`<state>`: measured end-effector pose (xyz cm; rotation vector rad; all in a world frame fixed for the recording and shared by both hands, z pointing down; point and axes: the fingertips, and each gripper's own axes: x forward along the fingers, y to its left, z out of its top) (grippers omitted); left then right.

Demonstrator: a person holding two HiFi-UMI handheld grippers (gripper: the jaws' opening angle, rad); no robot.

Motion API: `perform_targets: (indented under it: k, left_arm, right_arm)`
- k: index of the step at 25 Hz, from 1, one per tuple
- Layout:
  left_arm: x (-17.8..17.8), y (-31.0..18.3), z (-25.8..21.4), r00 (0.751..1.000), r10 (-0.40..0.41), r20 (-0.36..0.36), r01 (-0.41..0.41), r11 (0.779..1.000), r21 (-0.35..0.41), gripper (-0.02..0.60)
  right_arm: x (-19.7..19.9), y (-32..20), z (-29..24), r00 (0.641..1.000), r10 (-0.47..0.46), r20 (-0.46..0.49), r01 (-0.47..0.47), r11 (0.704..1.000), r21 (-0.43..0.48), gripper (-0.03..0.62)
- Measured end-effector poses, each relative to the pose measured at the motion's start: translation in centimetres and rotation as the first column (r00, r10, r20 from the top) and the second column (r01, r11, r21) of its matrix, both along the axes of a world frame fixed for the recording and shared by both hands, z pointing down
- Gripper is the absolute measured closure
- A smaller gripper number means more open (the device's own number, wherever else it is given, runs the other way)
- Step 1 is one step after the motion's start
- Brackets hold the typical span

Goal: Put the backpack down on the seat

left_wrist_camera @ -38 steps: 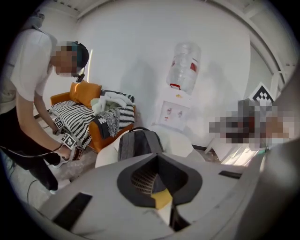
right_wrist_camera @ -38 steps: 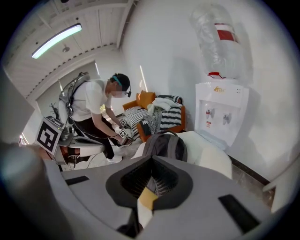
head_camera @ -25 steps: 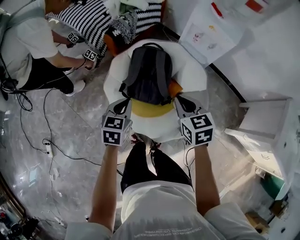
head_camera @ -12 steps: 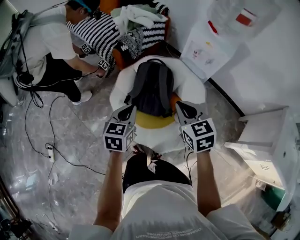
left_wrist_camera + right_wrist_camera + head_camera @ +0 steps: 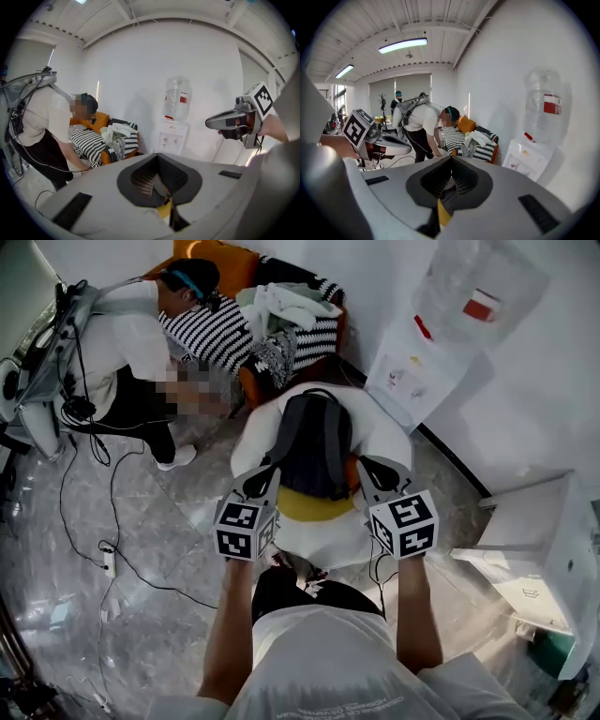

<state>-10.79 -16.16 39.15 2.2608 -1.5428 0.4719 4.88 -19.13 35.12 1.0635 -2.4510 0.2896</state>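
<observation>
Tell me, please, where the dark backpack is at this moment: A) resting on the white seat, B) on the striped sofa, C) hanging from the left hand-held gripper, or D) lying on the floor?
A: the head view shows the backpack sitting upright on the white seat over a yellow cushion, while the left hand-held gripper and the right hand-held gripper are both shut and empty.

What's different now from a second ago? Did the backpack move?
Both tongs, the left tongs and the right tongs, have lifted up and away from the chair together, so the chair looks smaller now. Nothing was grabbed or let go: both are shut and empty. The backpack stayed where it was, lying on the white seat over the yellow cushion.
</observation>
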Motion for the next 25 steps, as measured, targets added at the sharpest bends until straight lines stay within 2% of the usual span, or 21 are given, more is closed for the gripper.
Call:
perform_targets:
  k: [9,20,25]
  left_arm:
    - [-0.1,-0.6,-5.0,0.999,0.031,0.009,-0.032,0.996,0.08,0.583]
    - [-1.1,-1.9,-11.6,0.996,0.084,0.031,-0.088,0.977,0.193,0.583]
    - [-1.4,-2.5,-13.3,0.994,0.097,0.048,-0.105,0.968,0.226,0.583]
  right_arm:
    - [-1.2,-0.6,-5.2,1.0,-0.024,0.013,0.023,0.996,0.081,0.59]
    - [-2.3,-1.4,-11.6,0.999,-0.012,0.034,0.005,0.982,0.191,0.591]
    - [-2.9,-1.7,-12.9,0.999,-0.009,0.046,-0.001,0.978,0.21,0.591]
